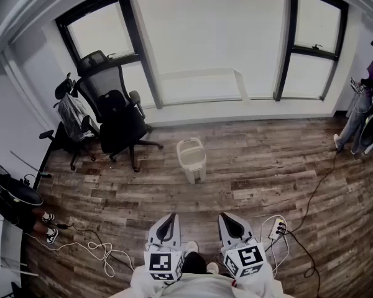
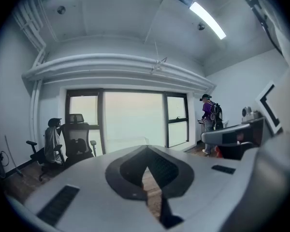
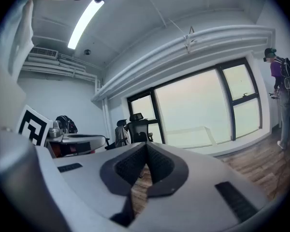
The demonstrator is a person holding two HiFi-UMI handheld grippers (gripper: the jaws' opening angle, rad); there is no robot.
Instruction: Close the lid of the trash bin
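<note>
A white trash bin (image 1: pixel 191 159) stands on the wooden floor in the middle of the room in the head view, its top open toward me. Both grippers are held low near my body, well short of the bin. The left gripper (image 1: pixel 166 227) has its jaws closed tip to tip with nothing between them; its own view shows the left gripper (image 2: pixel 146 152) pointing at the window. The right gripper (image 1: pixel 230 225) is likewise shut and empty, and in its own view the right gripper (image 3: pixel 146 148) faces the window too. Neither gripper view shows the bin.
Black office chairs (image 1: pixel 117 121) stand left of the bin by the window. A person (image 1: pixel 363 101) stands at the far right. A power strip (image 1: pixel 278 228) with black cables lies right of my grippers, and a white cable (image 1: pixel 94 249) lies left.
</note>
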